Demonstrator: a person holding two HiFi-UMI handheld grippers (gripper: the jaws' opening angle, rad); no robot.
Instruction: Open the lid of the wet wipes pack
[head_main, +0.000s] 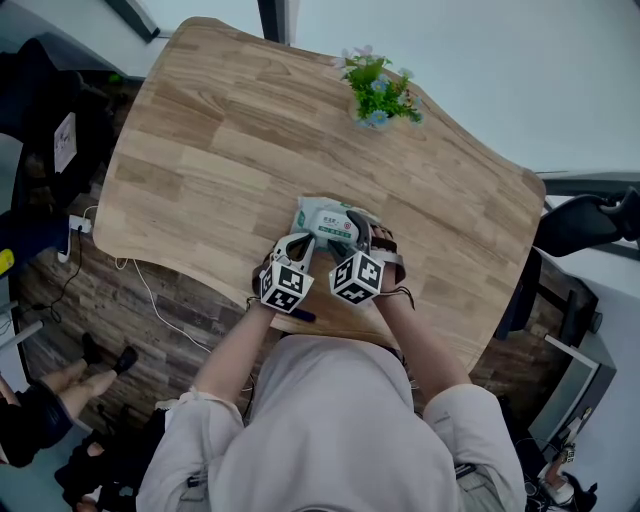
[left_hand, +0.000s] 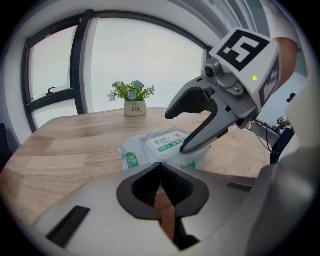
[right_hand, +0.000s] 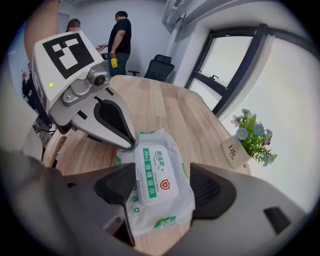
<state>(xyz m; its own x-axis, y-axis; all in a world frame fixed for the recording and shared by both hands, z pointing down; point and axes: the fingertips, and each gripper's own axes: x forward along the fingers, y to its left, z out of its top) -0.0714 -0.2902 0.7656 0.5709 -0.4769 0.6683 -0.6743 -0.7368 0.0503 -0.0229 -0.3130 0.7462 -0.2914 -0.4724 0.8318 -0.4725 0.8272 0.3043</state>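
Note:
The white and green wet wipes pack (head_main: 325, 220) lies flat near the front edge of the wooden table (head_main: 200, 150), its white lid (right_hand: 155, 175) closed. My right gripper (right_hand: 165, 186) is open and straddles the pack (right_hand: 167, 212), one jaw on each side of the lid. In the left gripper view the right gripper (left_hand: 177, 132) has its lower finger resting on the pack (left_hand: 150, 150). My left gripper (left_hand: 160, 172) is shut with nothing between its pads, just short of the pack's near end. Its tip (right_hand: 127, 142) touches the pack's edge in the right gripper view.
A small pot of blue and white flowers (head_main: 380, 95) stands at the table's far side. Two people (right_hand: 120, 40) stand beyond the table's end beside an office chair (right_hand: 159, 67). Windows run along one side of the table.

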